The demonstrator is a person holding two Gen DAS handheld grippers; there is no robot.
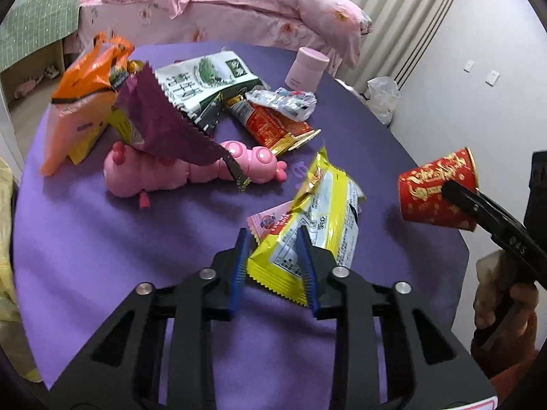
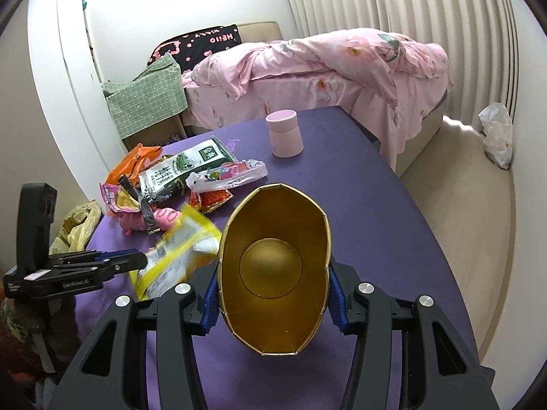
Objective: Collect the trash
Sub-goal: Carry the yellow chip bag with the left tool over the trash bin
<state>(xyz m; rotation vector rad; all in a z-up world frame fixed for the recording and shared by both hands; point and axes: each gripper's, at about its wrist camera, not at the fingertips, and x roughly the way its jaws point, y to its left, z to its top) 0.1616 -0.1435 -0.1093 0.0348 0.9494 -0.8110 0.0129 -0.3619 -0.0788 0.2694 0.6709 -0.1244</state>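
Note:
My left gripper (image 1: 275, 259) is shut on a yellow snack wrapper (image 1: 318, 212) and holds it above the purple table (image 1: 102, 239); it also shows in the right wrist view (image 2: 177, 253). My right gripper (image 2: 273, 294) is shut on a red paper cup with a gold inside (image 2: 273, 266), squeezed oval, its mouth facing the camera. The cup shows red in the left wrist view (image 1: 437, 191). More trash lies at the far left: an orange bag (image 1: 82, 102), a purple wrapper (image 1: 167, 126), a green-white bag (image 1: 205, 85), a red sachet (image 1: 273, 126) and crumpled clear plastic (image 1: 283, 102).
A pink toy (image 1: 191, 171) lies among the trash. A pink cylinder container (image 2: 283, 133) stands at the table's far side. A bed with pink bedding (image 2: 324, 68) is behind the table. A white plastic bag (image 2: 495, 136) sits on the floor by the wall.

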